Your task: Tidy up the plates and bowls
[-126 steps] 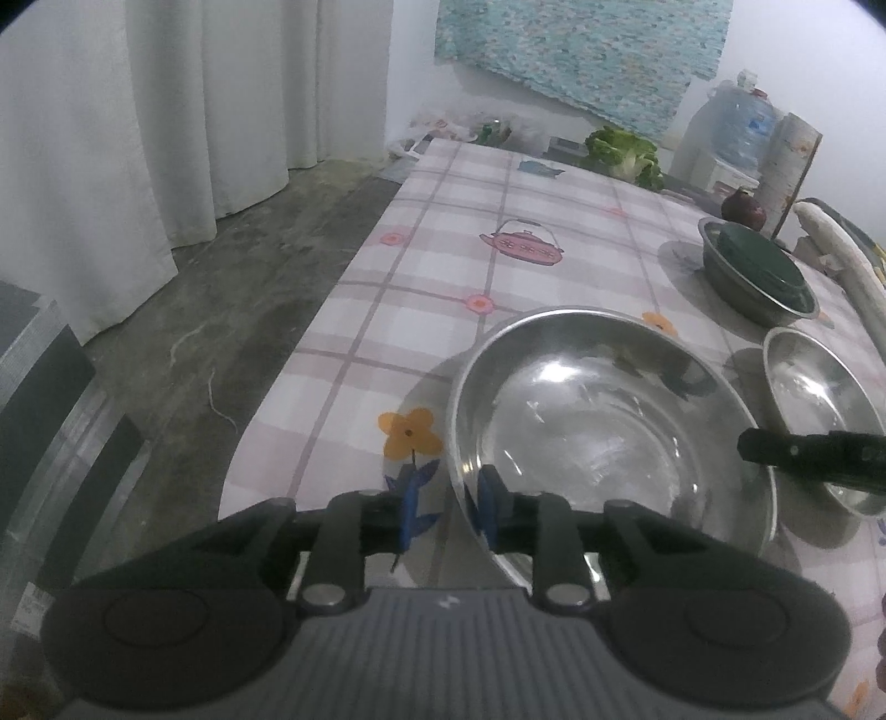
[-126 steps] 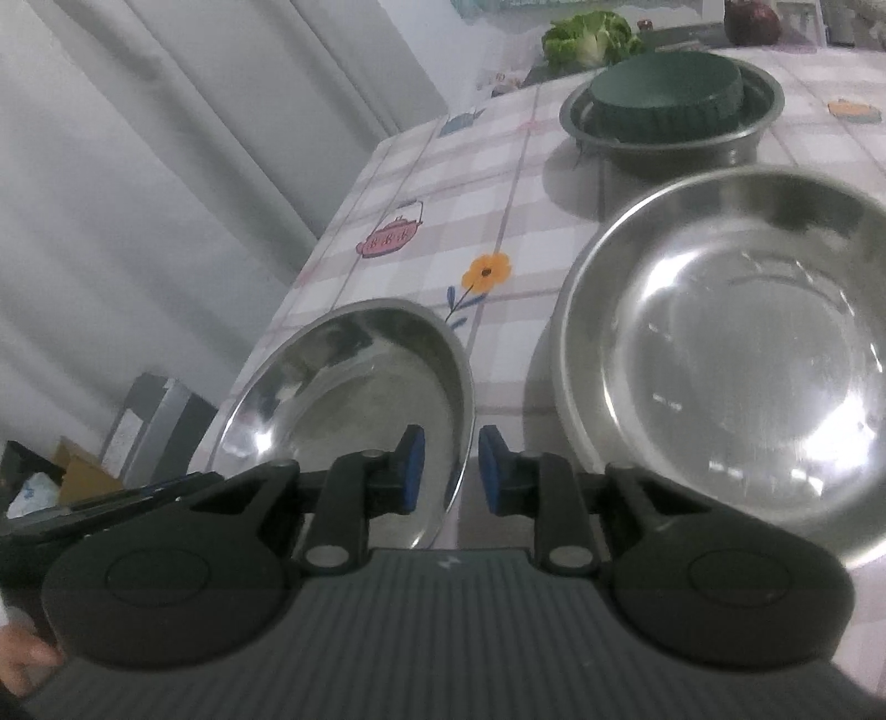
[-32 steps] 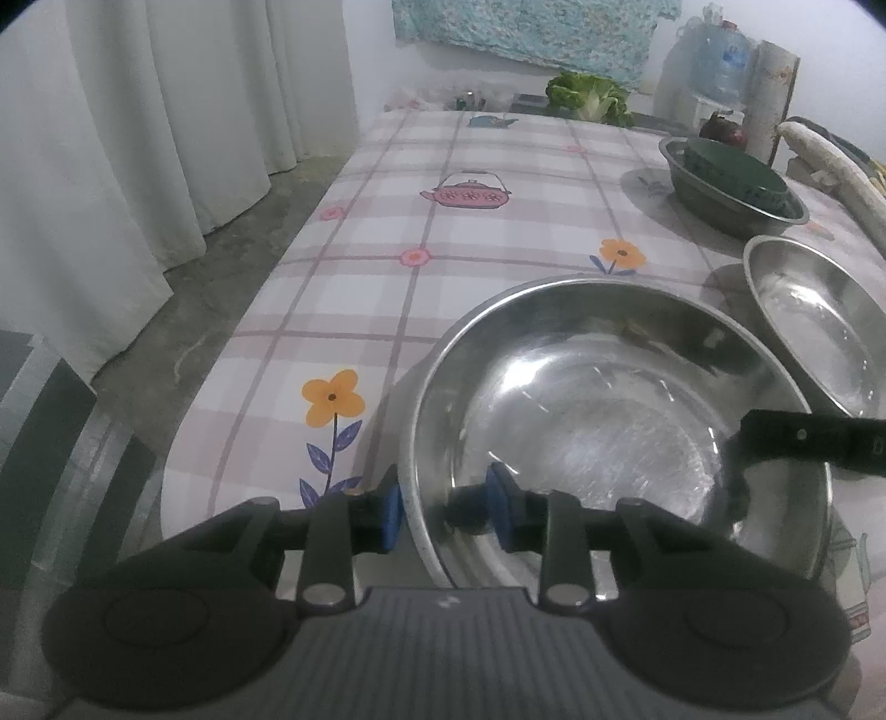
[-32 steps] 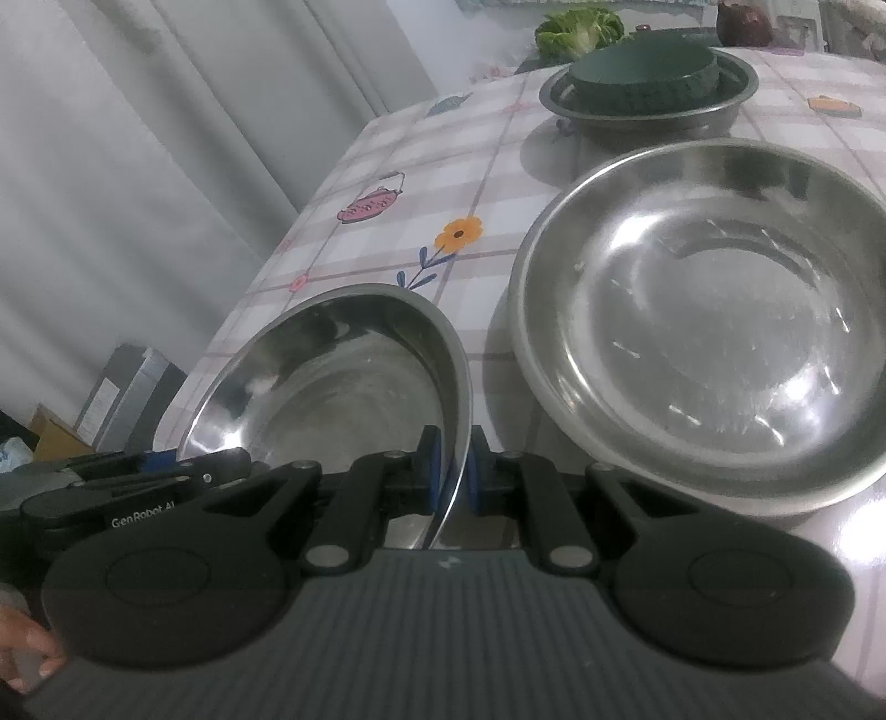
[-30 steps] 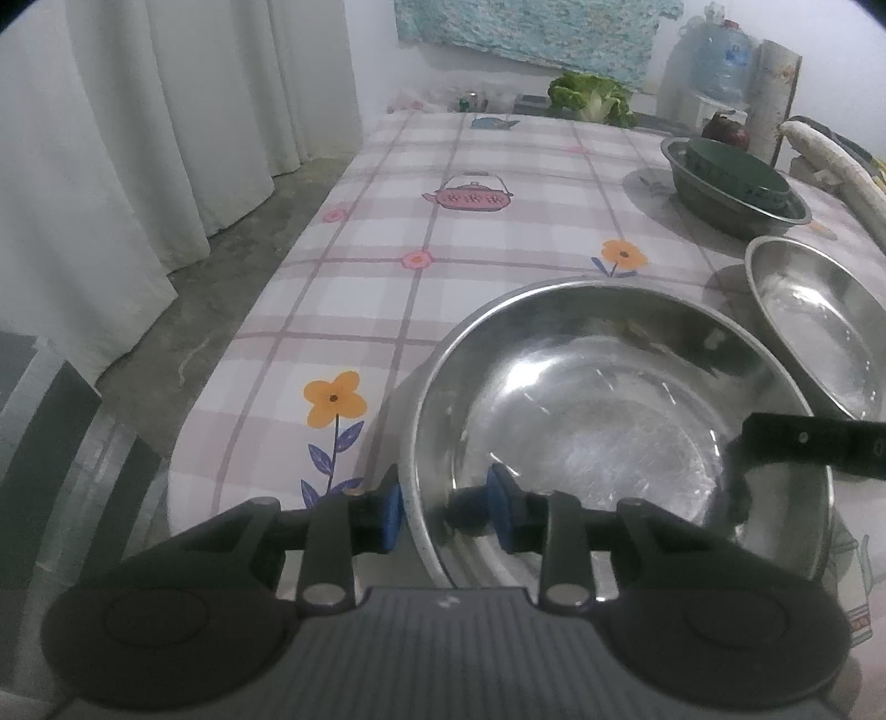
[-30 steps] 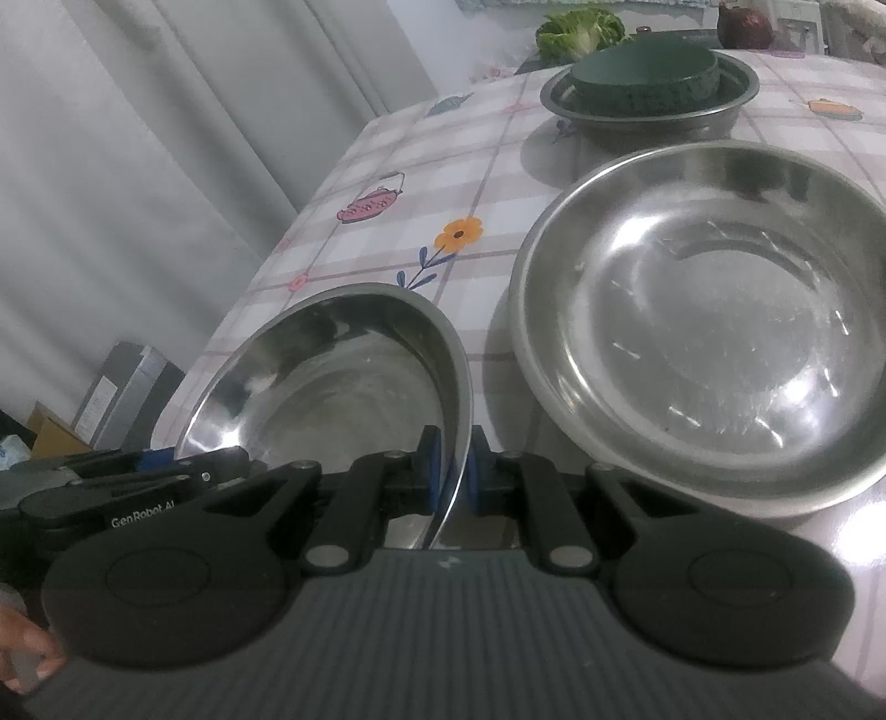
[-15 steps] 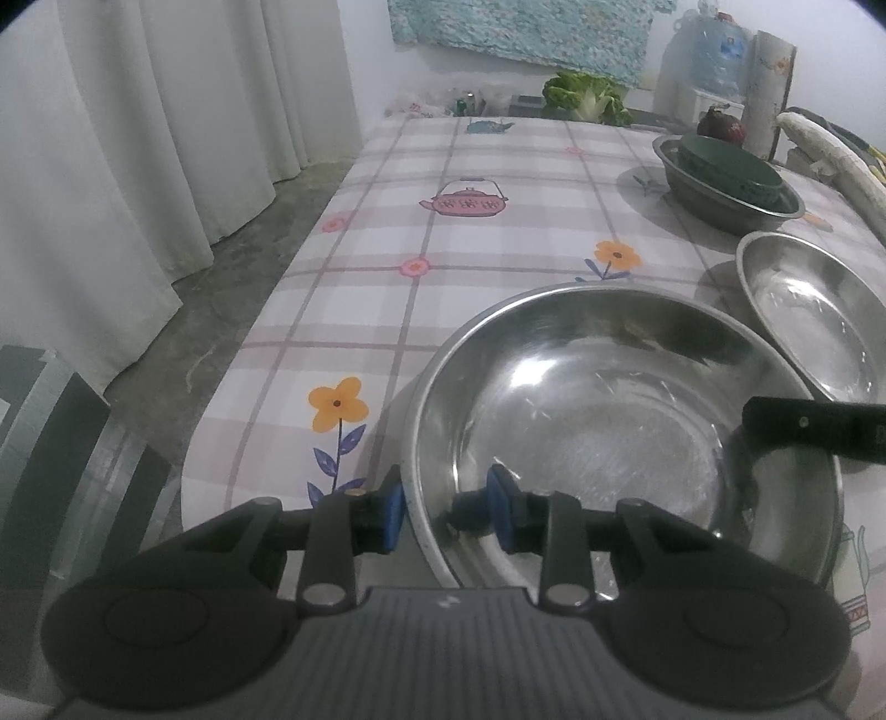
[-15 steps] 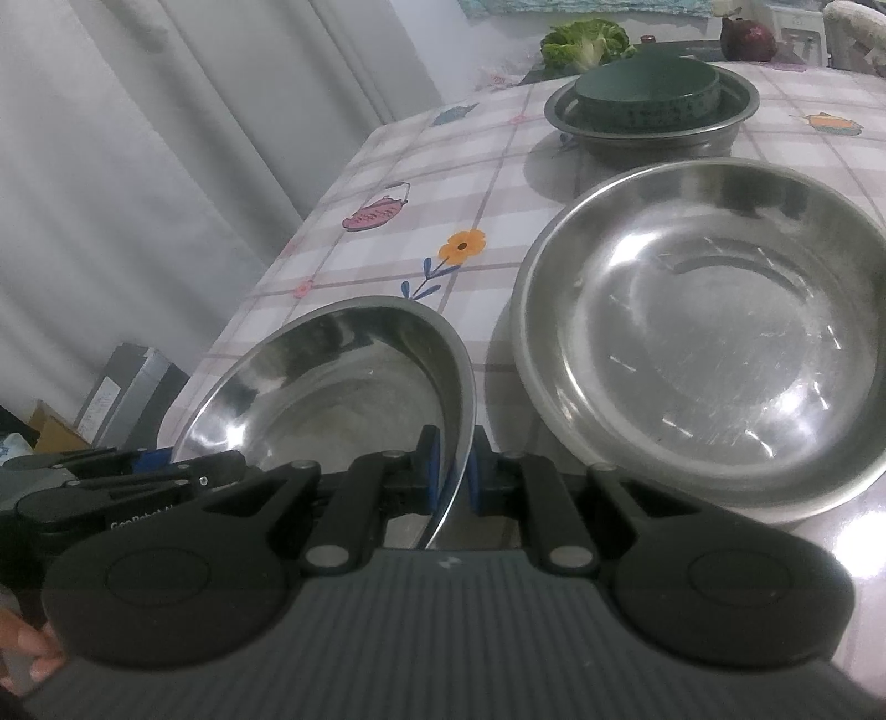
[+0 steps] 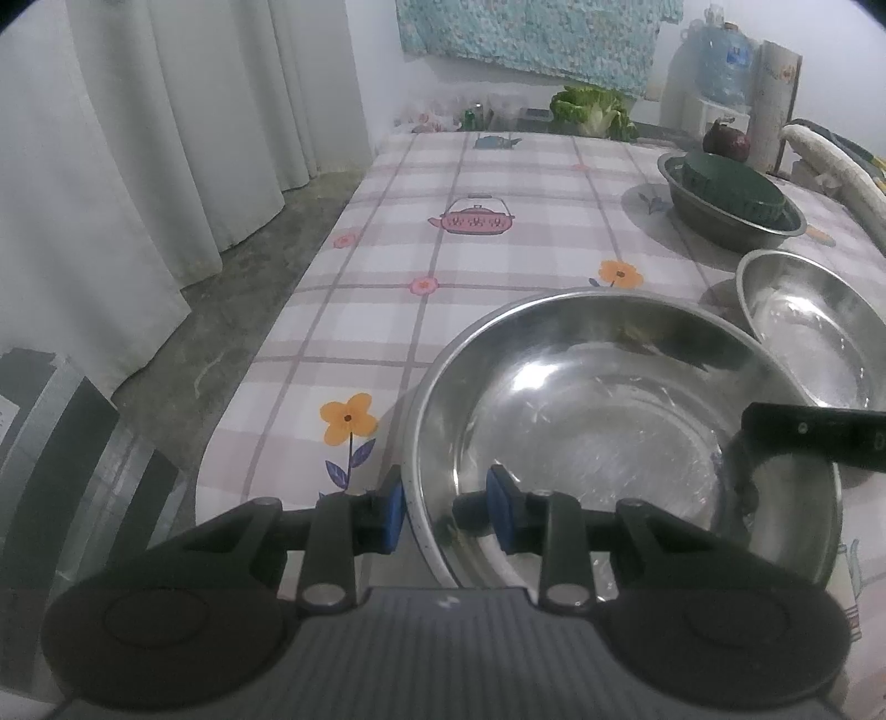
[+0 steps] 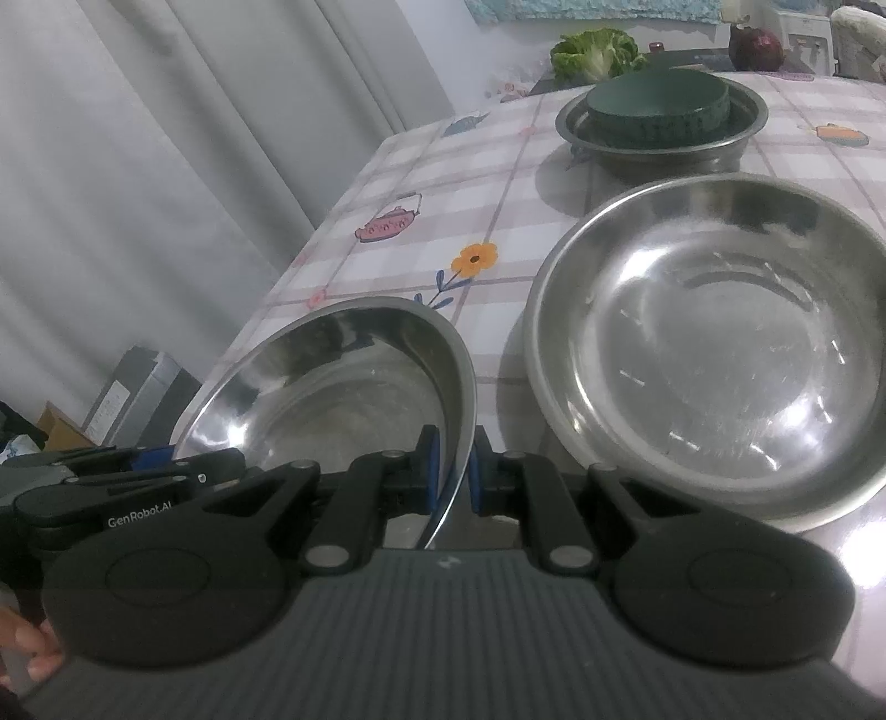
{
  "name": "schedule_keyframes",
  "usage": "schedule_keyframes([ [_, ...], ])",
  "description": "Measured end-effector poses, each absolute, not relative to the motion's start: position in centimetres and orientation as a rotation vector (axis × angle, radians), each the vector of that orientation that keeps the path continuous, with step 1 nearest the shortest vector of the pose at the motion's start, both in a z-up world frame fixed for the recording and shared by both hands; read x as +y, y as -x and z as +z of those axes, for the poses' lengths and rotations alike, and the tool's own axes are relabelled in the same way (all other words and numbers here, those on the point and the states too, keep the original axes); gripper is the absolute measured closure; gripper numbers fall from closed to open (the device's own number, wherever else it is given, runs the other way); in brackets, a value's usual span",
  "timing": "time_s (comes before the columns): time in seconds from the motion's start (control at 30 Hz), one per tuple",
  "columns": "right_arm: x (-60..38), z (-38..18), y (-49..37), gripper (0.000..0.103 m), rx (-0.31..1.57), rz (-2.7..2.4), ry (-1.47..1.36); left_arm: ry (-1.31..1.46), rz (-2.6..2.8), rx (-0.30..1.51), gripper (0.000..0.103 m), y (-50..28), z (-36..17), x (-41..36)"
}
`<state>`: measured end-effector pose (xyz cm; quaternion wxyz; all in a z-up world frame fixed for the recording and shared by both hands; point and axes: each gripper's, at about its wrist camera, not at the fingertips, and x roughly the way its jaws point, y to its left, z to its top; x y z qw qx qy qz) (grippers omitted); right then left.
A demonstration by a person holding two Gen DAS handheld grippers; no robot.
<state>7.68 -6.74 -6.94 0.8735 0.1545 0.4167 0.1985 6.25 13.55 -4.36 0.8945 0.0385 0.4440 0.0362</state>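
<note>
A large steel bowl (image 9: 598, 421) is held at the table's near corner; it also shows in the right wrist view (image 10: 354, 399). My left gripper (image 9: 443, 507) straddles its left rim with the jaws apart, the rim close to the left pad. My right gripper (image 10: 451, 476) is shut on the bowl's right rim; it shows in the left wrist view as a black bar (image 9: 814, 435). A second steel bowl (image 10: 709, 349) sits to the right on the table, also in the left wrist view (image 9: 814, 327).
A steel basin holding a dark green dish (image 10: 659, 119) stands further back; it shows in the left wrist view (image 9: 731, 205). Cabbage (image 9: 592, 111), a red onion (image 10: 756, 41) and a water jug (image 9: 720, 61) lie at the far end. The checked tablecloth (image 9: 498, 266) drops off at the left edge beside curtains.
Over the last second both views have risen slightly with the large bowl held between them. The right gripper stays clamped on the rim; the left jaws stay apart around it.
</note>
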Motion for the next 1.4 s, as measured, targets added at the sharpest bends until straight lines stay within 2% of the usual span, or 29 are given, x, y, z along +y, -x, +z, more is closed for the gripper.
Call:
schedule_keyframes([
  [1.0,-6.9,-6.2,-7.4,0.091,0.836,0.425,-0.320,-0.083,0.083,0.886,0.071,-5.8,-3.2,13.2],
  [1.4,-6.3,-7.9,-7.3,0.090,0.894,0.419,-0.302,-0.079,0.084,0.932,0.071,-5.8,-4.9,13.6],
])
